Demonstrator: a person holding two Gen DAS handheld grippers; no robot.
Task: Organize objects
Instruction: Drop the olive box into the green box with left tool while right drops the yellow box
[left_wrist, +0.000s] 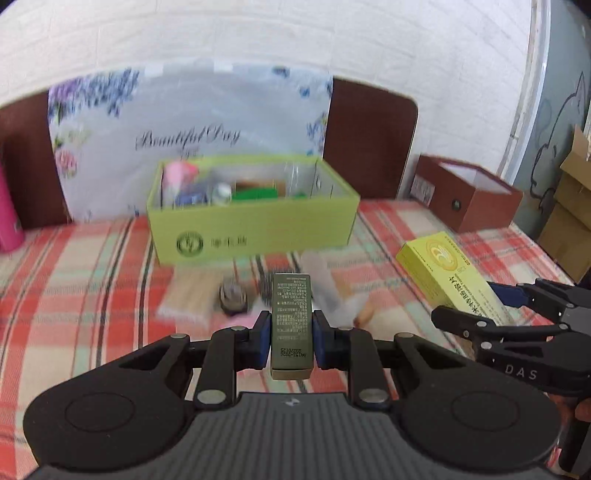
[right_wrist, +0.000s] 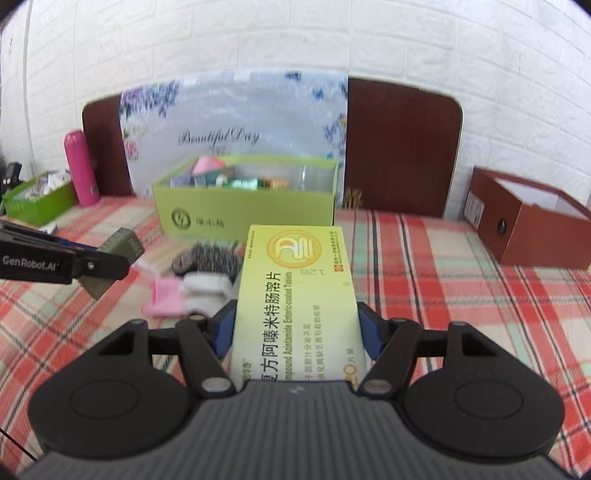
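My left gripper (left_wrist: 291, 322) is shut on a slim olive-green carton (left_wrist: 291, 314) with small print, held clear above the plaid tablecloth (left_wrist: 74, 280). In the right wrist view that left gripper (right_wrist: 107, 254) and the olive carton (right_wrist: 123, 242) show at the left. My right gripper (right_wrist: 295, 314) is shut on a yellow medicine box (right_wrist: 295, 280) that lies lengthwise between its blue pads (right_wrist: 225, 328). The left wrist view has the right gripper (left_wrist: 469, 302) and yellow box (left_wrist: 439, 262) at the right. Behind both stands an open green box (left_wrist: 255, 229) (right_wrist: 251, 210) holding several small items.
Blurred small things lie in front of the green box: a dark hairbrush (right_wrist: 210, 258), pink and white pieces (right_wrist: 166, 295), a tan pack (left_wrist: 188, 295). A brown open box (right_wrist: 532, 229) stands right, a pink bottle (right_wrist: 81, 170) and a green tray (right_wrist: 37, 199) left. A floral board (left_wrist: 192, 129) leans on the wall.
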